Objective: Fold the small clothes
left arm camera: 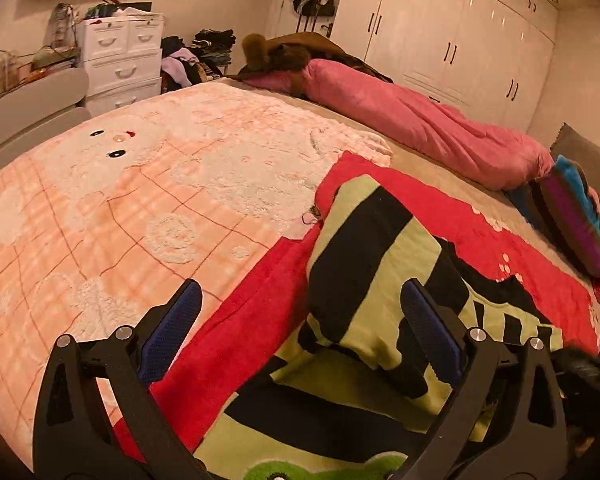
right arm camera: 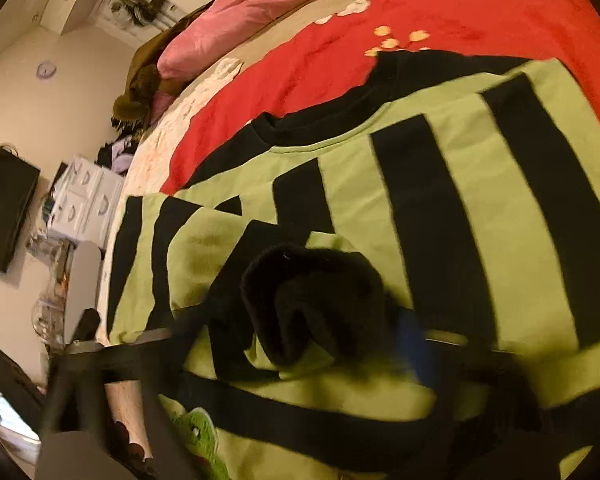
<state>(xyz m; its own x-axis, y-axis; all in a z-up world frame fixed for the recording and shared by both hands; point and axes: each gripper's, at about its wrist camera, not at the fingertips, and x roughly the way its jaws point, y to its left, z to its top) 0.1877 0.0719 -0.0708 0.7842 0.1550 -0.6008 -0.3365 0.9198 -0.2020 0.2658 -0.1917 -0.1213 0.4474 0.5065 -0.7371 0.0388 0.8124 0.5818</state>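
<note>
A: Why is the left hand-held gripper [left arm camera: 300, 320] hanging over the bed [left arm camera: 100, 208] with its blue pads [left arm camera: 172, 328] spread so wide?

B: It is gripping nothing; the sleeve [left arm camera: 364, 264] is lying folded across the body below it, so I judge it is making room for the next fold.

A: And the right hand-held gripper [right arm camera: 300, 320]?

B: It is hovering low over the black cuff [right arm camera: 320, 300], jaws partly drawn in. The view is blurring, so I cannot tell whether the pads are pinching the cuff.

A: How is the garment looking?

B: The striped sweatshirt [right arm camera: 460, 184] is lying fairly flat on the red blanket [right arm camera: 420, 20], showing wide lime and black bands, a black collar and a green frog patch [right arm camera: 198, 436].
</note>
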